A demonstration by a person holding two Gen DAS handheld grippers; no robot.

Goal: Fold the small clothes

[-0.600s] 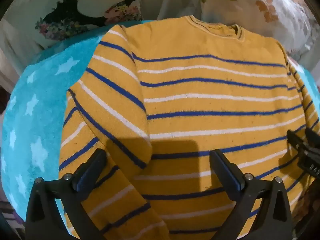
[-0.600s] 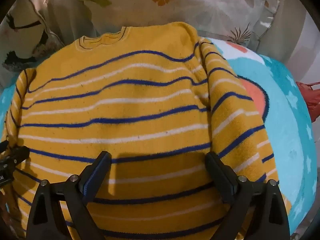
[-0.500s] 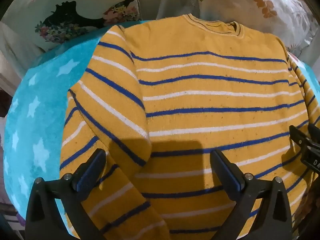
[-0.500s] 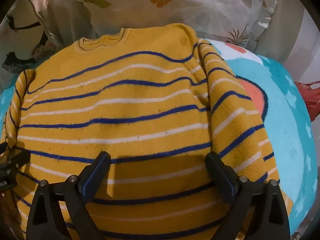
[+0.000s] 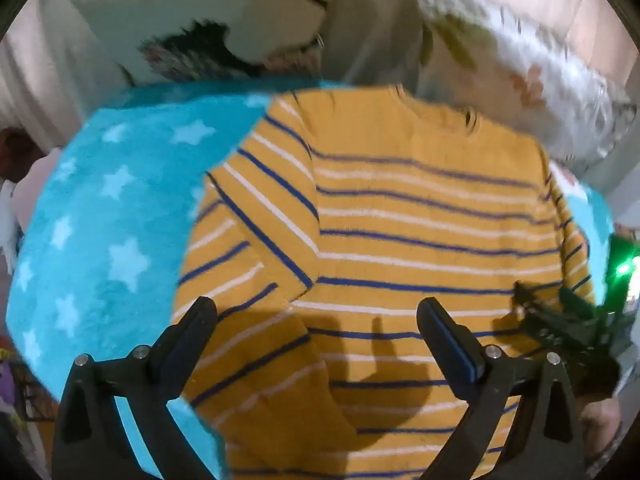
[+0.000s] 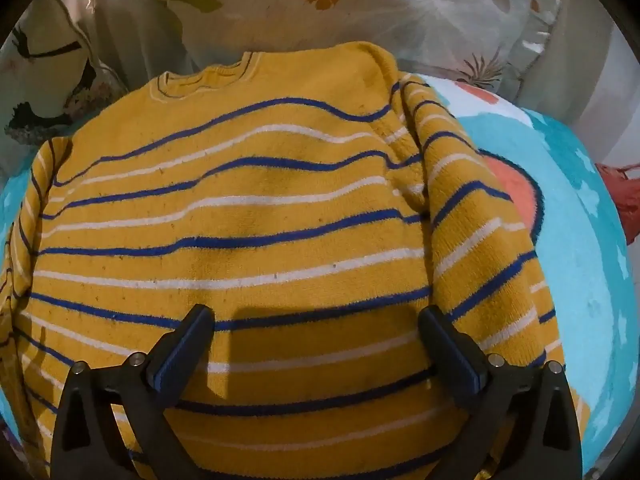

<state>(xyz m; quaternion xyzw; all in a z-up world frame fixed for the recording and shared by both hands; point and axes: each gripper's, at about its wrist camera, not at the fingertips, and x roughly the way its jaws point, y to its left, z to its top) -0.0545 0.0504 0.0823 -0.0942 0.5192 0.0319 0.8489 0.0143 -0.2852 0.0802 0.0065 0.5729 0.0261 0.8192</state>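
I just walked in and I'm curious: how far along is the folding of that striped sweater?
Barely begun. The yellow striped sweater lies spread flat on the turquoise star blanket, both sleeves beside the body, nothing folded. The left gripper and right gripper hover open, holding nothing. Sleeves and body all remain.

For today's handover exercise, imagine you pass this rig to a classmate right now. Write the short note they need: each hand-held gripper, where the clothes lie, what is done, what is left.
Left hand-held gripper: open, empty, over the sweater's lower part beside its left sleeve.
Right hand-held gripper: open, empty, above the lower body near the right sleeve.
Yellow striped sweater: spread flat on the turquoise star blanket, collar toward the floral pillows, both sleeves lying along its sides.
Done: the sweater is laid out; no fold shows yet.
Left: probably bring the sleeves in over the body, then fold hem toward collar.
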